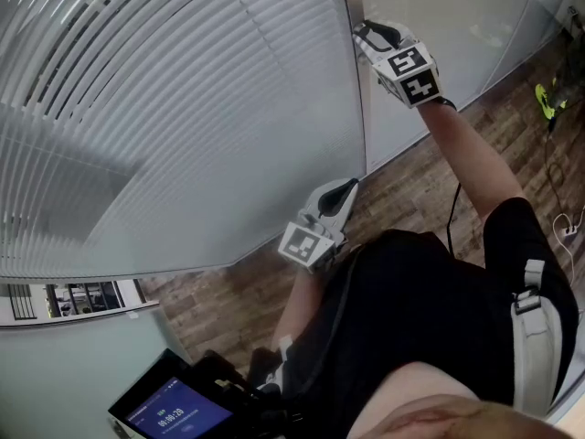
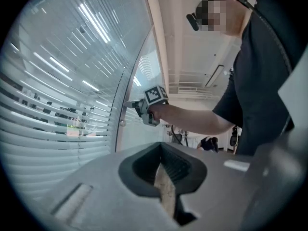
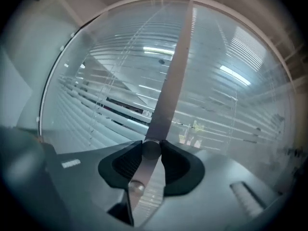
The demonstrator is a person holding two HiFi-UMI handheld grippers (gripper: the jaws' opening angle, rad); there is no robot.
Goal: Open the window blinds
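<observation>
Horizontal window blinds (image 1: 183,108) hang behind glass, their slats partly tilted, so slivers of the room beyond show through (image 3: 110,100). A metal frame post (image 1: 358,108) runs down their right edge. My right gripper (image 1: 364,33) reaches up to that post. In the right gripper view its pads are shut on a small round knob (image 3: 151,149) on the post (image 3: 173,71). The left gripper view shows it too (image 2: 129,104), at the post. My left gripper (image 1: 347,188) hangs lower beside the post, touching nothing, its jaws together and empty (image 2: 162,150).
A plain glass panel (image 1: 439,16) continues right of the post. Wooden floor (image 1: 411,172) lies below. A device with a lit blue screen (image 1: 174,412) sits at the lower left. Cables (image 1: 562,227) and a green object (image 1: 547,99) lie at the right.
</observation>
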